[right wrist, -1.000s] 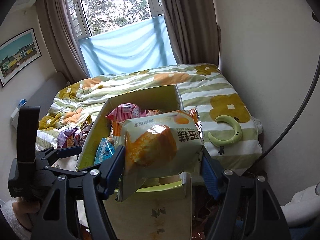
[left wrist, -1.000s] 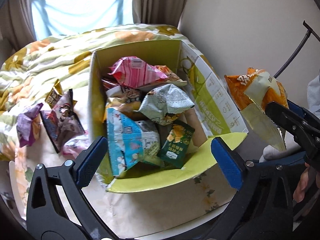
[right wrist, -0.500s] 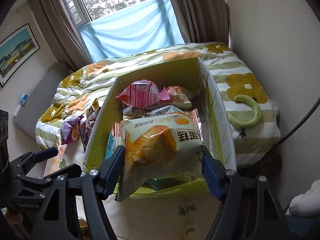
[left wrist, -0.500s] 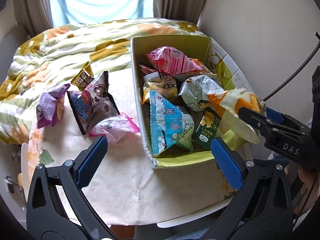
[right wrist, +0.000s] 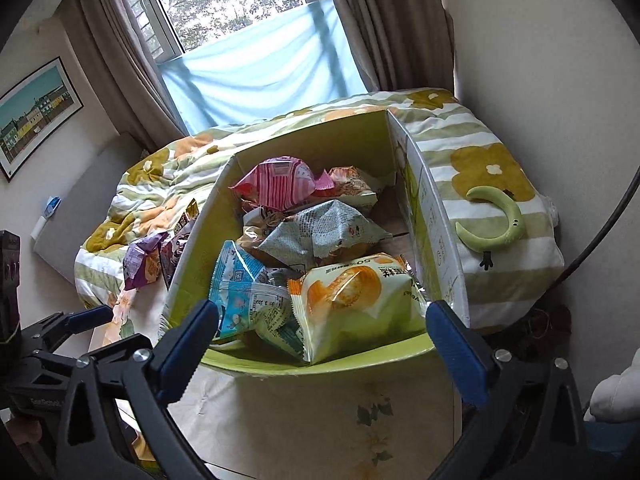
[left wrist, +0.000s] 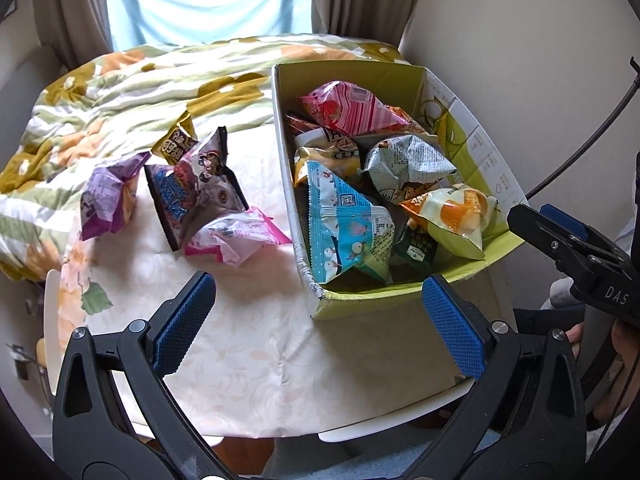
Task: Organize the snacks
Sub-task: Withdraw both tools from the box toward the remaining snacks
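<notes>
A green cardboard box (left wrist: 460, 280) (right wrist: 320, 364) stands on the table and holds several snack bags. An orange and green cake bag (left wrist: 452, 216) (right wrist: 352, 304) lies in its near right corner, free of any gripper. My right gripper (right wrist: 320, 344) is open and empty just in front of the box's near edge; it also shows at the right of the left wrist view (left wrist: 560, 236). My left gripper (left wrist: 316, 320) is open and empty above the table, before the box's near left corner. Several loose snack bags (left wrist: 192, 188) lie on the table left of the box.
The table (left wrist: 260, 360) has a floral cloth. A bed with a flowered quilt (left wrist: 120, 92) lies behind it, with a green crescent toy (right wrist: 500, 220) on it. A wall (left wrist: 520, 40) rises at the right. A window and curtains are at the back.
The right gripper has opened and let the cake bag go into the box, then drawn back. The left gripper has shifted left and back, so more of the table shows.
</notes>
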